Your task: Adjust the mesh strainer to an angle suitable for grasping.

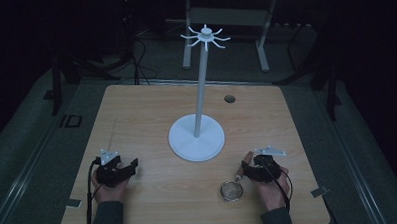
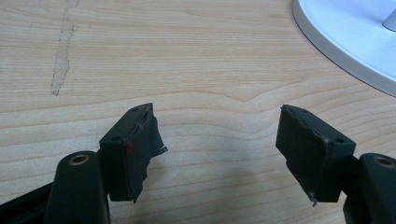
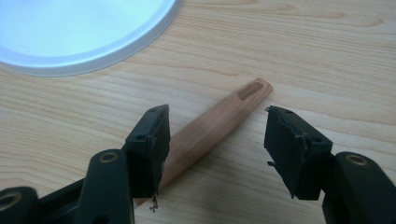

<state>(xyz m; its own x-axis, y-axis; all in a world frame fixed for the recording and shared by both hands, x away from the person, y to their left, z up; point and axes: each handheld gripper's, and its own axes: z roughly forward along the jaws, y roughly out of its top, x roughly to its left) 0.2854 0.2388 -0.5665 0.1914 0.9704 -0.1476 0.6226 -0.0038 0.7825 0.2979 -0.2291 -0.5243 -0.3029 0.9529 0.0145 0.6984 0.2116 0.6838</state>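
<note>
You've got a light wood table (image 1: pixel 136 109) with rounded corners, a small dark round hole (image 1: pixel 229 98) near its far edge and a pale scuff streak (image 2: pixel 63 46) on the left half. On it: white stand's round base (image 1: pixel 196 137) at centre, and a strainer (image 1: pixel 231 189) with wooden handle (image 3: pixel 210 126) lying flat near the front right.

The high view is dim and grainy, its surroundings sinking into near black around the faintly lit tabletop (image 1: pixel 151 108), while both gripper views are bright and evenly lit, with soft shadows under the jaws and a pale bluish sheen on the white stand base (image 3: pixel 70 32).
</note>
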